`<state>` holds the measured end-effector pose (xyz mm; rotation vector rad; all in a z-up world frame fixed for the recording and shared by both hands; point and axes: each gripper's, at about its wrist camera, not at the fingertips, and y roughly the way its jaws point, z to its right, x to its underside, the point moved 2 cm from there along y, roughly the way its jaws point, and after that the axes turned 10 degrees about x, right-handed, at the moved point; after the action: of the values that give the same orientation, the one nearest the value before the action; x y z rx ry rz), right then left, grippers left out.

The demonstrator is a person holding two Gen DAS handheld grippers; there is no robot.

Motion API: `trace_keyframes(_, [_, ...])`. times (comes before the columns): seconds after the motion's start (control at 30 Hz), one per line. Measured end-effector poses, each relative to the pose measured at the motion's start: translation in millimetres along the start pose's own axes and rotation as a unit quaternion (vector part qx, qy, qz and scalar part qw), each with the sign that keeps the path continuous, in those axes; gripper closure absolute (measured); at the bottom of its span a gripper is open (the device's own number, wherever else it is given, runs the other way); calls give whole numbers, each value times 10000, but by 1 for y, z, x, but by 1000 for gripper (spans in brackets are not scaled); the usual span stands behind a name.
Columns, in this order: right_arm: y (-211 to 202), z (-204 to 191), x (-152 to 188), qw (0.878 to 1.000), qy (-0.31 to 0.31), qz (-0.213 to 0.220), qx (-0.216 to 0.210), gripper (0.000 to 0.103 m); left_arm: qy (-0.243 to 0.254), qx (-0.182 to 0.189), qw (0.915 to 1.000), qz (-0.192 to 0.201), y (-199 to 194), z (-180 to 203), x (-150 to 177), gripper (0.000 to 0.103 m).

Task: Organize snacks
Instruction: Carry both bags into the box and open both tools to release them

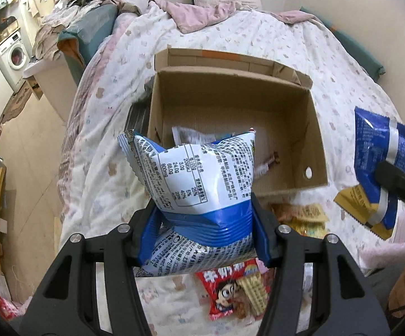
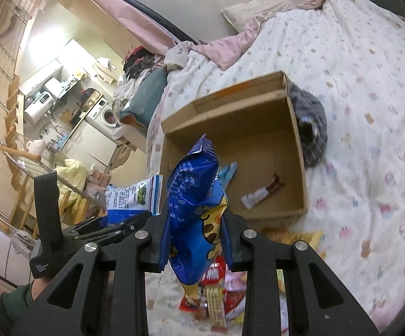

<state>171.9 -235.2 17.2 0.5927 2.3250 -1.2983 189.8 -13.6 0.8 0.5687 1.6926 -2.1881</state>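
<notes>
The left gripper (image 1: 205,221) is clamping a white bag (image 1: 202,173) and the right gripper (image 2: 195,240) a blue bag (image 2: 195,196), both near the box (image 1: 314,128); being light, puffy and slippery, these are gripping best at the crimped ends.

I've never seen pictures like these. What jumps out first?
Two black grippers, each squeezing a snack packet above a bed: the left gripper pinches a white and blue packet, the right gripper a dark blue one. Beyond them an open cardboard box sits on the flowered bedcover, a few snacks already inside. More packets lie on the cover in front of it, including a red one.
</notes>
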Motion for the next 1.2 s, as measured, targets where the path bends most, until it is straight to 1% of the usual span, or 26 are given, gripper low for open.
trace_keyframes(0.17, [14, -4, -27, 10000, -72, 42, 44, 72, 1, -10, 10000, 70, 6, -6, -18, 50])
trace_keyframes(0.3, [29, -5, -41, 9998, -162, 26, 115, 72, -26, 3, 10000, 95, 14, -9, -35, 50])
trace_keyframes(0.4, [46, -1, -50, 9995, -213, -22, 218, 72, -137, 142, 9998, 3, 26, -12, -46, 50])
trace_keyframes(0.53, [71, 13, -49, 9993, -121, -117, 334, 72, -110, 129, 9999, 28, 43, -13, -54, 50])
trace_keyframes(0.67, [86, 33, -40, 9977, 106, -200, 636, 72, -71, 125, 9999, 88, 58, -12, -54, 50])
trace_keyframes(0.83, [99, 43, -37, 9974, 156, -336, 612, 72, 112, 99, 9998, 146, 75, -5, -58, 50])
trace_keyframes(0.9, [104, 46, -36, 9972, 209, -390, 604, 72, 172, 75, 9995, 270, 79, -6, -60, 49])
trace_keyframes(1.03, [112, 44, -39, 9971, 157, -417, 614, 72, 105, 120, 9995, 274, 88, -10, -68, 49])
trace_keyframes(1.1, [117, 42, -43, 9971, 44, -397, 643, 72, 153, 65, 9996, 233, 95, -11, -75, 49])
trace_keyframes(1.2, [125, 41, -46, 9964, -78, -440, 717, 72, 56, 69, 9997, 216, 103, -15, -84, 49])
